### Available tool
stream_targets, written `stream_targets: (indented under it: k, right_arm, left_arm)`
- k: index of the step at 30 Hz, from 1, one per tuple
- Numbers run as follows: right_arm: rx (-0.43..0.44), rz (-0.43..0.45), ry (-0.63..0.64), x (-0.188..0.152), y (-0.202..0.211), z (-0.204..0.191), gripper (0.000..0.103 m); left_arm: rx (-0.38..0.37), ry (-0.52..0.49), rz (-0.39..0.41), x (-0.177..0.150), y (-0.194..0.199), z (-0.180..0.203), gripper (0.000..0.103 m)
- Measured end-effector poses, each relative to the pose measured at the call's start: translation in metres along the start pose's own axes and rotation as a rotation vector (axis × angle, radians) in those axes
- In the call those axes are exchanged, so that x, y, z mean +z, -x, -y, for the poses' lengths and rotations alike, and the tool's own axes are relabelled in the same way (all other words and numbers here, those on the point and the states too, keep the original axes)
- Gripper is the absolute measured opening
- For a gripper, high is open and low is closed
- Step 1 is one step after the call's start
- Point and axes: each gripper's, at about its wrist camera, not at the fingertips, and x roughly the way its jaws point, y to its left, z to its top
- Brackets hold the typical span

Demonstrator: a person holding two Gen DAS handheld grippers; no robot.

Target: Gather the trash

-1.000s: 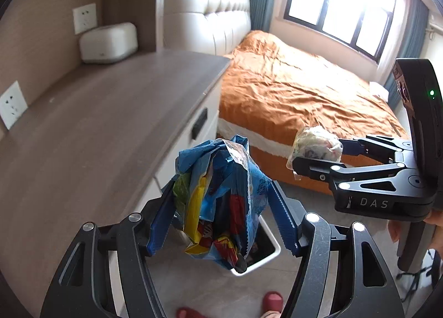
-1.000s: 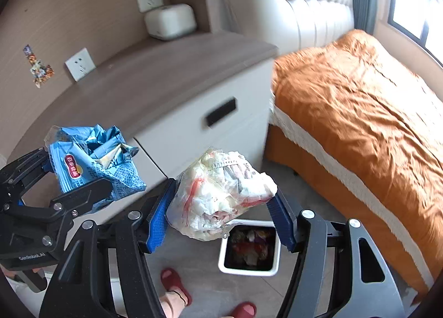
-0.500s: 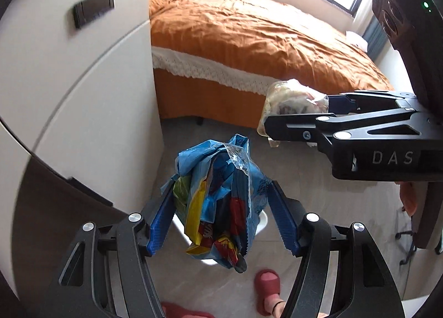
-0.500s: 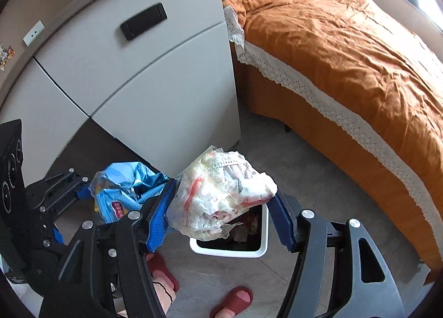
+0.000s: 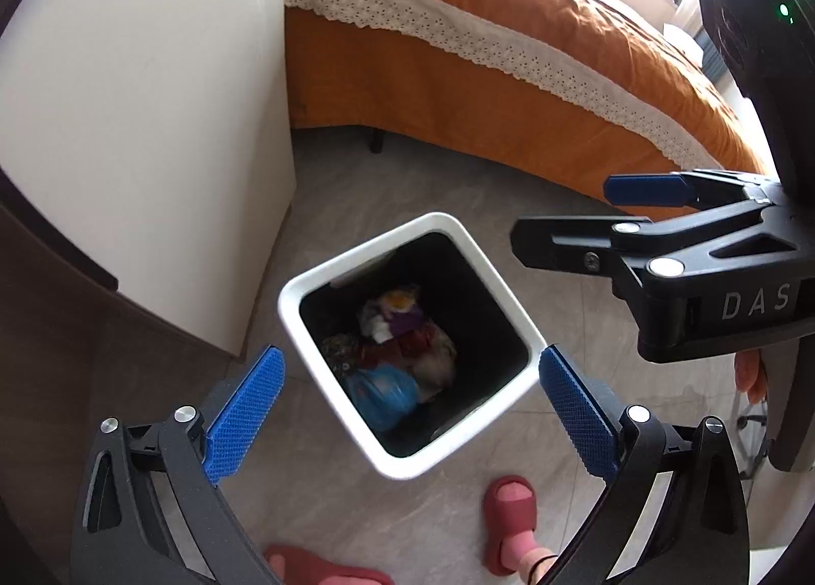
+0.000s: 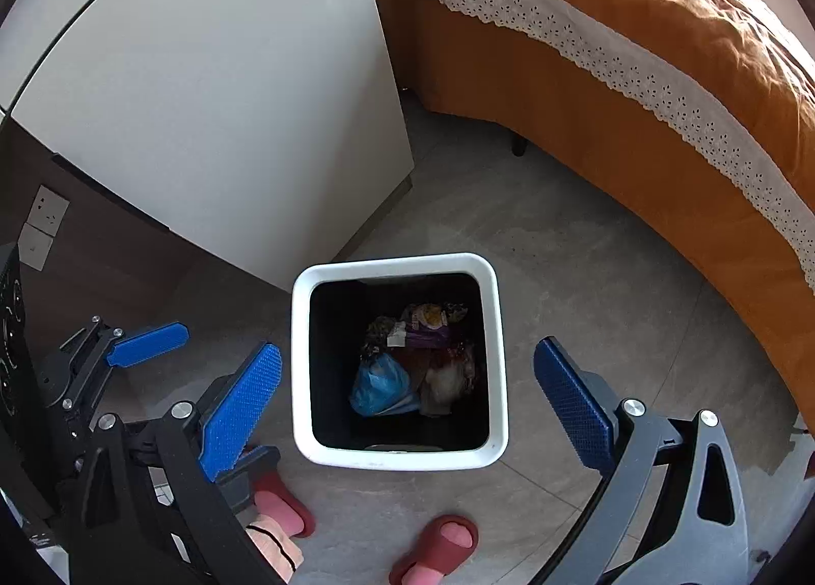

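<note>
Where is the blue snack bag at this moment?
In both wrist views, the blue snack bag lies inside the white bin on the floor, at the lower left of the trash pile, beside a whitish wad.

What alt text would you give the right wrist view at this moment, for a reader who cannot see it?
Looking steeply down, the right gripper stands open and empty above a white trash bin on a grey tiled floor, its jaws just opened; a blue bag and pale wrappers lie inside. The left gripper, also open, sits at the left, with a white cabinet and orange bed behind.
</note>
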Motion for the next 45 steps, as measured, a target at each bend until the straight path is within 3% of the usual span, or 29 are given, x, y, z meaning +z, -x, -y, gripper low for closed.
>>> stream_targets:
  k: [9, 19, 26, 36, 45]
  right_arm:
    - [-0.006, 0.002, 0.012, 0.007, 0.039, -0.021, 0.099]
    - [-0.001, 0.147, 0.057, 0.036, 0.156, -0.055, 0.099]
    - [0.019, 0.263, 0.112, 0.055, 0.237, -0.089, 0.099]
    - [0.111, 0.427, 0.233, 0.083, 0.325, -0.145, 0.099]
    - [0.233, 0.503, 0.344, 0.108, 0.362, -0.221, 0.099]
  left_arm:
    - [0.033, 0.046, 0.047, 0.010, 0.063, -0.011, 0.099]
    - [0.050, 0.119, 0.190, 0.036, 0.185, -0.009, 0.099]
    - [0.109, 0.159, 0.273, 0.051, 0.266, -0.003, 0.099]
    - [0.246, 0.251, 0.438, 0.052, 0.382, -0.021, 0.099]
    - [0.396, 0.315, 0.522, 0.034, 0.460, -0.053, 0.099]
